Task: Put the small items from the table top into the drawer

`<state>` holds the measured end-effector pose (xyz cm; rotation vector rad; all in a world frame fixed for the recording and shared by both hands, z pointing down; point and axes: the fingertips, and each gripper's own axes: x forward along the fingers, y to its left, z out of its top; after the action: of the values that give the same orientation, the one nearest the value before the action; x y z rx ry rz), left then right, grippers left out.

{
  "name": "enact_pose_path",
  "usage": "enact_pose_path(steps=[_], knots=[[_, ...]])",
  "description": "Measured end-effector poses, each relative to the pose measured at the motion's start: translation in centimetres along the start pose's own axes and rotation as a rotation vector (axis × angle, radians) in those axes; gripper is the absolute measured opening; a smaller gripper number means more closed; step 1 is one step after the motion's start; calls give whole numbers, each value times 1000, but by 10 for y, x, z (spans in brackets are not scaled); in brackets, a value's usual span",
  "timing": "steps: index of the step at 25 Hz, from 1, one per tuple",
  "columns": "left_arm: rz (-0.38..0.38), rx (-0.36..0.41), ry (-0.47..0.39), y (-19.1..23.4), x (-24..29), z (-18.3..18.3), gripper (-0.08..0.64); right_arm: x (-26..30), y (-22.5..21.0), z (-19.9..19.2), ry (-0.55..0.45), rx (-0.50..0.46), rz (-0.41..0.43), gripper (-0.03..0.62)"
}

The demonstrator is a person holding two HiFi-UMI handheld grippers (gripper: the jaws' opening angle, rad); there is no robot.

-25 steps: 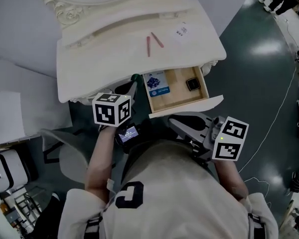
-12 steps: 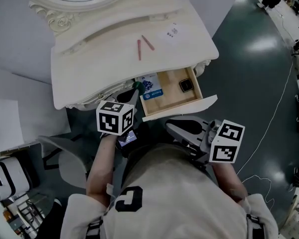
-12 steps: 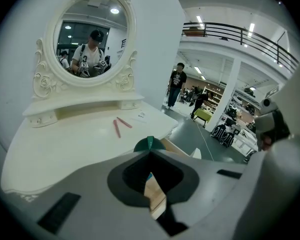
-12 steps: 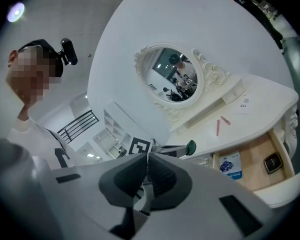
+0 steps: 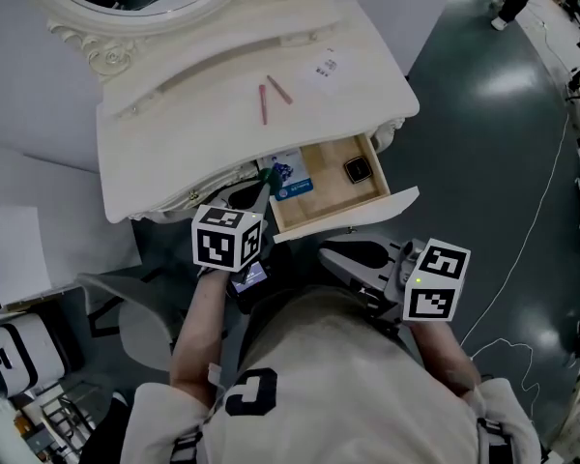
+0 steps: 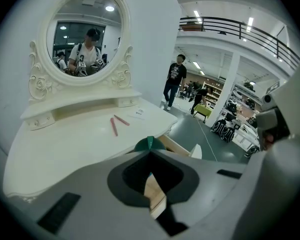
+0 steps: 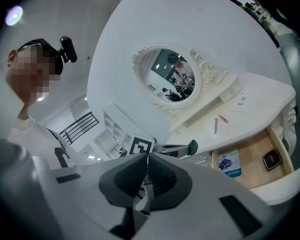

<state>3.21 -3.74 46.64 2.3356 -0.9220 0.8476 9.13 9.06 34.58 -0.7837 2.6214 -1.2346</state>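
Two pink sticks [image 5: 263, 103] [image 5: 279, 90] and a white tag [image 5: 326, 67] lie on the white vanity top [image 5: 174, 133]. Below its right half the wooden drawer [image 5: 348, 217] stands pulled out, with a blue card [image 5: 288, 180] and a black square watch [image 5: 358, 170] inside. My left gripper [image 5: 263, 175] is shut and empty, its green tip at the drawer's left corner. My right gripper [image 5: 327, 254] is shut and empty, just below the drawer front. The left gripper view shows the sticks [image 6: 113, 126] and tag [image 6: 138, 115] beyond my closed left gripper [image 6: 150, 145].
An oval mirror [image 6: 85, 31] in an ornate frame rises at the back of the vanity. A grey chair [image 5: 126, 307] stands at the left of the person, with white boxes [image 5: 14, 259] further left. Dark green floor [image 5: 483, 143] lies right of the vanity, and people walk there.
My left gripper has edged rightward toward the drawer's left corner. The right gripper has barely shifted. Both stay shut, and the items on the top and in the drawer have not moved.
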Motion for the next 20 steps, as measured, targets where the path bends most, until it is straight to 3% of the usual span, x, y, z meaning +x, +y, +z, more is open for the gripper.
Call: enact_pose_path(steps=[20], knots=[[50, 18, 113, -7, 39, -35, 52, -24, -13, -19, 39, 36, 16, 29]])
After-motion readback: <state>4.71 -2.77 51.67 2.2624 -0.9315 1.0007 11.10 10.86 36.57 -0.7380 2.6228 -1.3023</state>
